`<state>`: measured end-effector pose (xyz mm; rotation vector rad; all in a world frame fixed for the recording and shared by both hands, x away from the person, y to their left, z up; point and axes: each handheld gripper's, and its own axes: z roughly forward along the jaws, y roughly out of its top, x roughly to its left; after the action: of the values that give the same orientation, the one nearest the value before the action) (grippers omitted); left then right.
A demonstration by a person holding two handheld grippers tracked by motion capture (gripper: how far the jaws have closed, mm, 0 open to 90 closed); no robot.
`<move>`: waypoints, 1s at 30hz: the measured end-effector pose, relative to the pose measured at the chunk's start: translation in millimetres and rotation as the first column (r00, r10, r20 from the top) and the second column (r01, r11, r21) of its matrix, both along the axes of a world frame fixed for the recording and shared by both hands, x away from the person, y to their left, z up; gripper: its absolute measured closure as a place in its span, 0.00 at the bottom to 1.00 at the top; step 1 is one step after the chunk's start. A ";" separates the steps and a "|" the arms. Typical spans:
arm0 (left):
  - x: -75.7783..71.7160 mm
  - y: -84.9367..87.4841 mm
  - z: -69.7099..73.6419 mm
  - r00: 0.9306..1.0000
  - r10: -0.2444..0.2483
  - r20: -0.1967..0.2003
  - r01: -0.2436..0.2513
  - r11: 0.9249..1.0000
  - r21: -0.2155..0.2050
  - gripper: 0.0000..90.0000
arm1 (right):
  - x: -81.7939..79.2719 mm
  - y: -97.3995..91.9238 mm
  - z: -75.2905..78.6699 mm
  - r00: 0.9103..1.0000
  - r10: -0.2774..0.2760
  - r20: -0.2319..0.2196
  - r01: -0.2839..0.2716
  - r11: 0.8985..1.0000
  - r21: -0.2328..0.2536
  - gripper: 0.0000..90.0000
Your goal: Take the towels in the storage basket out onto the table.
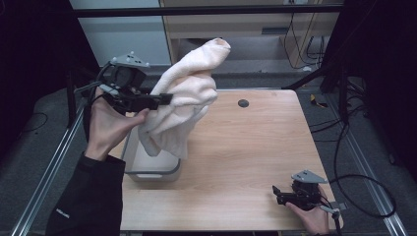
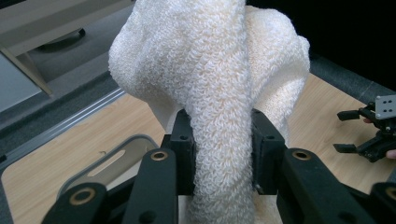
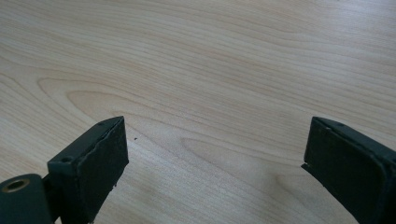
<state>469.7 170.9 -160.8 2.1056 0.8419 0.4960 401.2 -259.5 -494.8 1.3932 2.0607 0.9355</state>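
Note:
A cream terry towel hangs bunched in the air over the left side of the wooden table. My left gripper is shut on the towel; in the left gripper view both jaws squeeze a thick fold of the towel between them, my left gripper pinching it from both sides. The towel's lower end dangles over a grey bin. My right gripper rests low at the table's near right corner, open, with bare wood between the jaws of my right gripper.
The grey bin's rim lies below the towel at the table's left edge. A dark round hole is set in the table's far side. Cables trail on the floor to the right. Metal rails run along both sides.

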 end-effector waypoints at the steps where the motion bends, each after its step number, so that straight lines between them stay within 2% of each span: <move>1: -0.7 -3.1 0.5 1.000 -0.008 0.000 0.008 1.000 0.000 0.75 | 0.0 -0.3 0.2 1.000 -0.001 -0.001 0.001 1.000 0.001 0.07; 8: -2.9 -32.3 -4.9 0.998 -0.062 0.001 0.062 0.998 0.015 0.75 | -0.1 -2.0 0.6 1.000 0.001 0.005 -0.001 1.000 -0.005 0.07; 14: 0.7 -57.8 -19.8 0.994 -0.108 -0.015 0.109 0.994 0.033 0.75 | -0.9 -3.1 1.6 1.000 -0.009 -0.001 0.009 1.000 0.008 0.07; 18: 3.2 -72.4 -30.3 0.990 -0.138 -0.030 0.139 0.989 0.050 0.75 | -0.7 -5.2 1.5 1.000 -0.009 0.010 0.009 1.000 -0.004 0.07; 30: 11.4 -97.7 -59.4 0.982 -0.173 -0.074 0.177 0.982 0.062 0.75 | -0.9 -7.9 1.5 1.000 -0.023 0.005 0.023 1.000 0.006 0.07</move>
<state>481.1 73.2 -220.2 2.2464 0.6775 0.3663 400.2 -267.3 -493.3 1.4126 2.0356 0.9353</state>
